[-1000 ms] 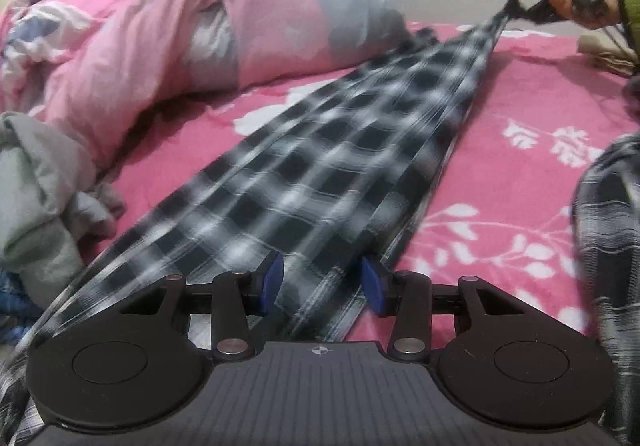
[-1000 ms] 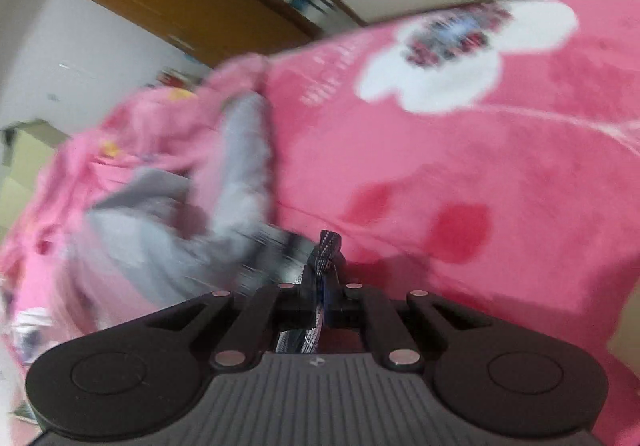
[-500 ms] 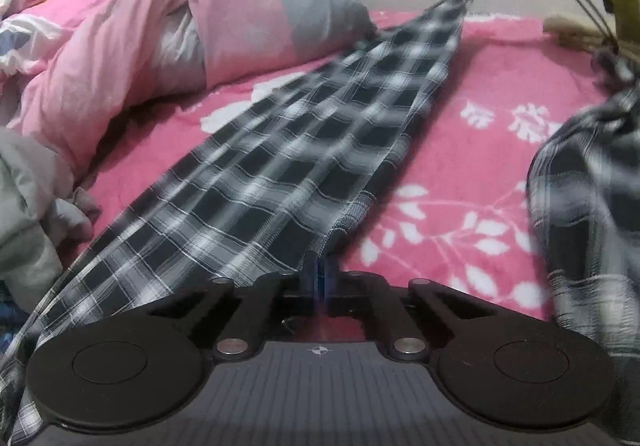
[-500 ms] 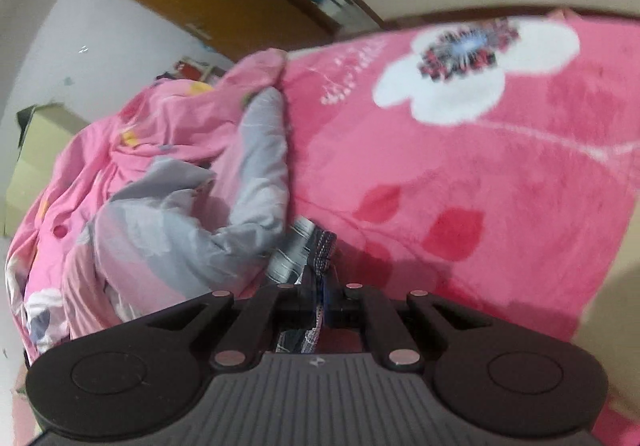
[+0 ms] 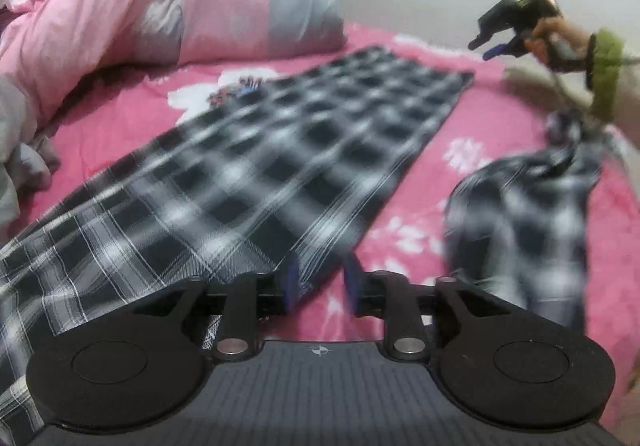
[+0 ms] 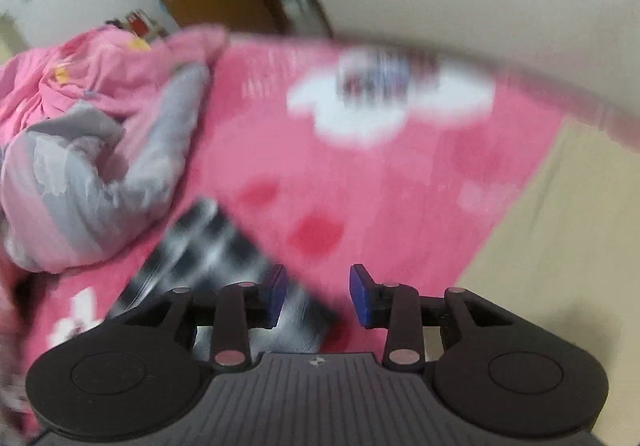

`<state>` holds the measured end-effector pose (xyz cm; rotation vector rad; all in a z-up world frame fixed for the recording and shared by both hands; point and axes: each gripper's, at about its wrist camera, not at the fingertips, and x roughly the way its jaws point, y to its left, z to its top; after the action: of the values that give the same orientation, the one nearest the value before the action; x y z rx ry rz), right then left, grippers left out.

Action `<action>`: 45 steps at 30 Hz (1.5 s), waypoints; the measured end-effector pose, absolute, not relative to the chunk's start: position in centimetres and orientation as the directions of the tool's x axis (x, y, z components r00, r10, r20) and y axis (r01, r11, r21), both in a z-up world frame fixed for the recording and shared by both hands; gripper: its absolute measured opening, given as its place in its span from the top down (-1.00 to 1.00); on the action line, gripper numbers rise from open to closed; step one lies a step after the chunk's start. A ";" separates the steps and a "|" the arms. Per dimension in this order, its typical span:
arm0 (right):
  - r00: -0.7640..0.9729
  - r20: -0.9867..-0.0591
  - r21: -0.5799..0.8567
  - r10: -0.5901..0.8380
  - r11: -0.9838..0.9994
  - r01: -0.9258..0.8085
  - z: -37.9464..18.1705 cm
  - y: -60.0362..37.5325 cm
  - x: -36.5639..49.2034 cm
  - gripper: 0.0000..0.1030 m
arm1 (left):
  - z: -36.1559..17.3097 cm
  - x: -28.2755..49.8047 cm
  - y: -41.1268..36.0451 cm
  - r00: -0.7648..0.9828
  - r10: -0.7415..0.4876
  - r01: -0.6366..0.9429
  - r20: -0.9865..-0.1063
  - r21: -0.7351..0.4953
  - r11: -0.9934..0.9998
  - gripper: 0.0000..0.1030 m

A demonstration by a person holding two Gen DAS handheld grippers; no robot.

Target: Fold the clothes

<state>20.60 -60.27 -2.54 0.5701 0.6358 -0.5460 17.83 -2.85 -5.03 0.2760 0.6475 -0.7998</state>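
- Plaid garment (image 5: pixel 280 166), black, grey and white checks, lies spread flat as a long band on the bed (image 5: pixel 460 182); motion blur softens its far half.
- Its long axis runs diagonally in the left wrist view, from the near left corner up to a squared end at the far right, near the pillow (image 5: pixel 256 10).
- Left gripper (image 5: pixel 318 282) sits over the near edge of the garment, jaws parted and holding nothing, the cloth's edge lying between them.
- Right gripper (image 5: pixel 490 44) hangs above the far end, jaws released and clear of the fabric; a hand (image 5: pixel 552 42) holds it.
- Second plaid heap (image 5: pixel 528 214) lies crumpled to the right, apart from the flat piece.
- Pink bedding (image 5: pixel 80 26) is bunched at the left.
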 end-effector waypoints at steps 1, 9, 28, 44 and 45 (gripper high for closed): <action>0.692 -0.637 0.287 -0.339 0.729 0.621 -1.5 -59.7 20.6 0.25 | -4.7 17.6 -2.6 0.525 -0.585 0.737 -0.619 -0.014 0.676 0.46; 0.741 -0.671 0.240 0.002 0.947 0.215 -3.2 -49.4 29.8 0.28 | -5.9 18.6 -3.0 0.566 -0.492 0.635 -0.662 -0.030 0.772 0.45; 0.708 -0.696 0.283 -0.123 0.859 0.427 -6.1 -56.1 40.4 0.88 | -7.8 17.9 -1.5 0.574 -0.479 0.597 -0.664 -0.062 0.800 0.42; 0.479 -0.774 -0.108 -0.414 0.832 0.545 1.1 -62.4 20.1 0.80 | -7.9 18.6 -1.0 0.576 -0.495 0.549 -0.650 -0.141 0.824 0.37; 0.514 -0.746 -0.109 -0.424 0.838 0.534 3.2 -61.5 18.4 0.71 | -7.9 18.7 -0.9 0.575 -0.495 0.541 -0.651 -0.151 0.827 0.36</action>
<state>18.36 -61.54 3.25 0.1413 0.8552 -0.5781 18.66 -0.94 -7.86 0.0670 0.7408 -0.6076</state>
